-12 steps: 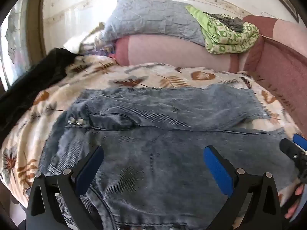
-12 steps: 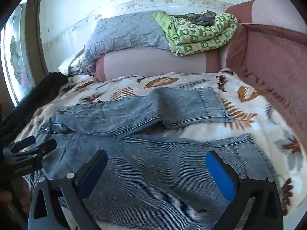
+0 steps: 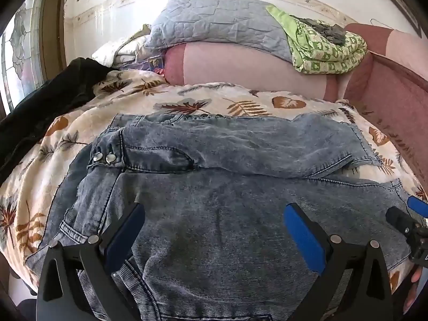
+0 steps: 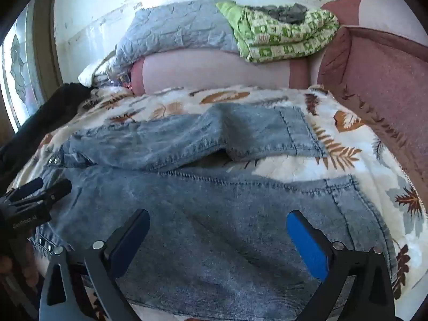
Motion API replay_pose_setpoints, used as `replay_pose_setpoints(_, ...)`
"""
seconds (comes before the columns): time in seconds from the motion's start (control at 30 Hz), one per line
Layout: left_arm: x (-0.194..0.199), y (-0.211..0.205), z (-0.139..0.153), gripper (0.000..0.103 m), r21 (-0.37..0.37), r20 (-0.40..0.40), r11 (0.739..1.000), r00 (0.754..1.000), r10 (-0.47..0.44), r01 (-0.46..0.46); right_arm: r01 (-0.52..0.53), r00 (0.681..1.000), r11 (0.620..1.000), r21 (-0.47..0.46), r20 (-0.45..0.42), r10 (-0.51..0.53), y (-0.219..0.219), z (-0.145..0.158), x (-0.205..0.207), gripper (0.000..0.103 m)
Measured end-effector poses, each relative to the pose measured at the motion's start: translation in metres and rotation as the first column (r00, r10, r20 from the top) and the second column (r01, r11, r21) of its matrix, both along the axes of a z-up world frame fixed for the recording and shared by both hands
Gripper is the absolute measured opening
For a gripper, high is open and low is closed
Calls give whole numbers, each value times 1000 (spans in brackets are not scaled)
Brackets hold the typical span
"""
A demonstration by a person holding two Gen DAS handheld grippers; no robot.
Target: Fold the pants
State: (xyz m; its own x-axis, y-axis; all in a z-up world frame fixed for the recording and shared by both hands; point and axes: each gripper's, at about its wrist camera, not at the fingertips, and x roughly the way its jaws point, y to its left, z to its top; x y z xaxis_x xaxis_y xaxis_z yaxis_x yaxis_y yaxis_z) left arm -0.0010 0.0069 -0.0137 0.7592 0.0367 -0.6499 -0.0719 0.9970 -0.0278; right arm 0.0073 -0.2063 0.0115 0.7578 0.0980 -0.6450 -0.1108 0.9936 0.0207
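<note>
Light blue denim pants lie spread on a leaf-print blanket, waistband with metal buttons at the left, legs running right. The far leg is bunched and shorter; the near leg reaches its hem at the right. My left gripper is open and empty over the near waist and hip area. My right gripper is open and empty over the near leg. Each gripper shows at the edge of the other's view: the right one, the left one.
A pink bolster, a grey quilted pillow and a green patterned blanket lie at the back. Dark cloth lies at the left by a window. A pink upholstered side bounds the right.
Both grippers have moved slightly lower and closer to the pants. The pants have not moved.
</note>
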Motion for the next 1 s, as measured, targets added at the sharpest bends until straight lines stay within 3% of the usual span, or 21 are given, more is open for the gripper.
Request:
replay_pose_setpoints(0.53,-3,-2,-3,103,35,16,999,1000,15,-15,17,998,998,-68,-51,-21,4,-9,5,103)
replay_pose_setpoints(1.0,-4,-1,-5,103,35,16,999,1000,19,-20,27,999,996,-90,-28,-30,5,-7,3,103)
